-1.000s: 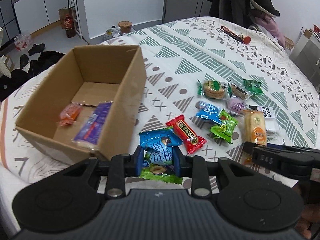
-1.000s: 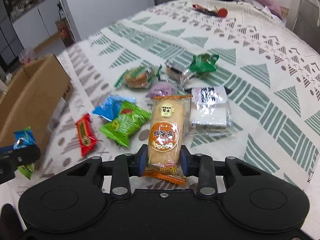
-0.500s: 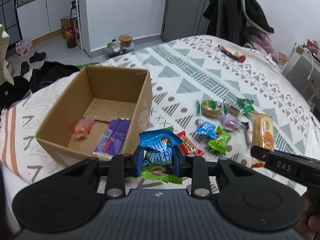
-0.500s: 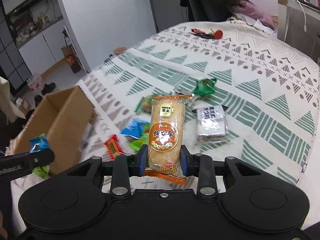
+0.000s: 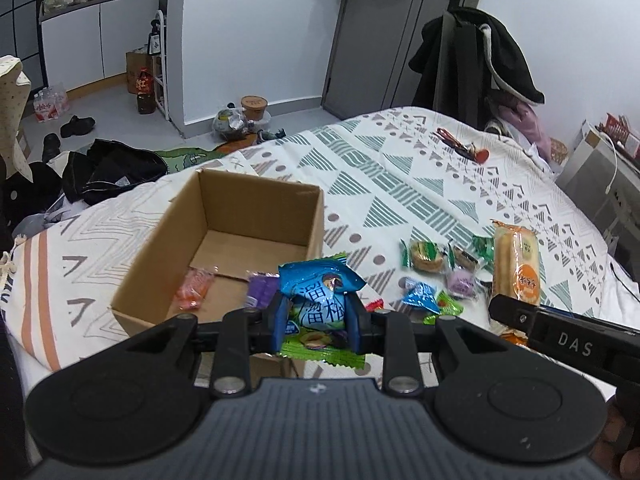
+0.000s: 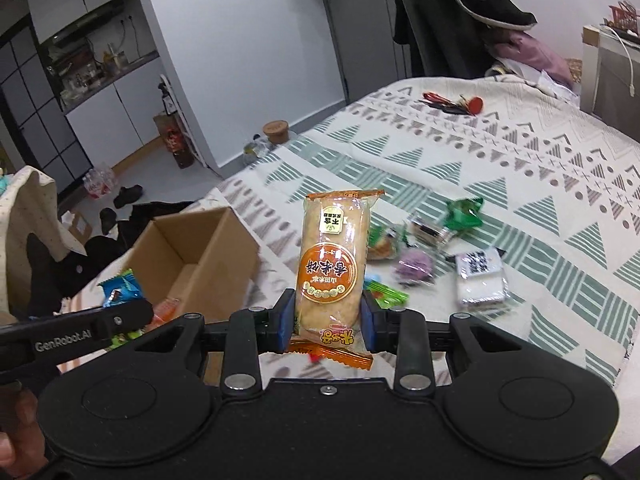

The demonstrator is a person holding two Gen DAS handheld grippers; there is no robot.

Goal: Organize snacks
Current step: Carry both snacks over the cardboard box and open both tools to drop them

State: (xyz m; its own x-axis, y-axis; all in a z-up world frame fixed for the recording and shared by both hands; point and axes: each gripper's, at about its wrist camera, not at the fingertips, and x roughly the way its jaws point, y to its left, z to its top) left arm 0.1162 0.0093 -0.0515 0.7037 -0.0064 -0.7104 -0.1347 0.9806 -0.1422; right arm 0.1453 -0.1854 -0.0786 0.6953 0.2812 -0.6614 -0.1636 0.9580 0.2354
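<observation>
Left hand-held gripper point(image 5: 316, 316) pinches a crinkled blue-and-green candy packet point(image 5: 318, 300) over the cardboard box point(image 5: 224, 220) on the bed point(image 5: 400, 176). Right hand-held gripper point(image 6: 328, 316) clamps a long orange rice-cracker pack point(image 6: 332, 264), upright, above loose snacks point(image 6: 412, 266) near the bed's edge.

You can read "DAS" in pale letters on the black right gripper point(image 5: 576, 346) where it crosses the left wrist view. "GenRobot.AI" stands on the side of the left gripper point(image 6: 80, 330) in the right wrist view. The blue snack packet point(image 5: 320, 300) carries large Chinese characters, and the orange rice-cracker pack point(image 6: 332, 272) shows Chinese print, upside down to you.
</observation>
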